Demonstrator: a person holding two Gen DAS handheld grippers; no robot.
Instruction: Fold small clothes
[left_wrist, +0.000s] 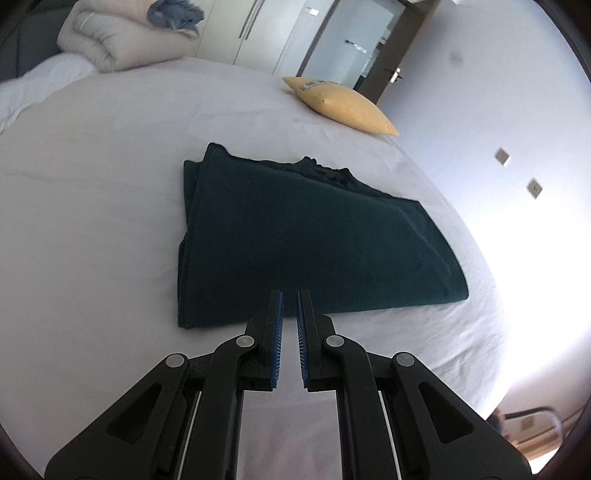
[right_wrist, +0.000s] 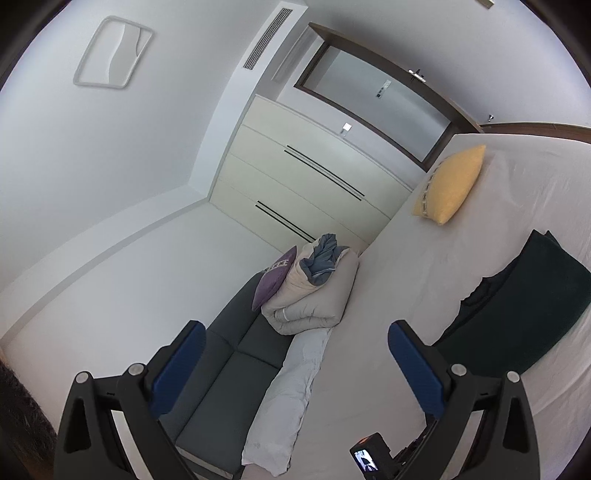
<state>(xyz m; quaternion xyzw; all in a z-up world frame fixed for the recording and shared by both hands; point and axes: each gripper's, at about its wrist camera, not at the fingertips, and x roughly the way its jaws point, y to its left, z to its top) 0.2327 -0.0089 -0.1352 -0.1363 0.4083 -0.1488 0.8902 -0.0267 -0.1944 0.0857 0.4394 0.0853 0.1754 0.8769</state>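
A dark green garment (left_wrist: 314, 240) lies folded into a flat rectangle on the white bed sheet (left_wrist: 92, 221), its collar at the far edge. My left gripper (left_wrist: 290, 295) hovers just above the garment's near edge, pointing down at it, shut with nothing between its blue pads. In the right wrist view the same garment (right_wrist: 517, 314) lies at the right edge. My right gripper (right_wrist: 295, 325) points level across the room, away from the garment, and stands wide open and empty.
A yellow pillow (left_wrist: 343, 105) lies beyond the garment near the bed's far edge. A rolled beige duvet (right_wrist: 314, 299) with a blue-grey cloth on top, a purple cushion (right_wrist: 273, 280) and a white pillow (right_wrist: 291, 391) sit at the bed's head. Cream wardrobe doors (right_wrist: 314, 177) stand behind.
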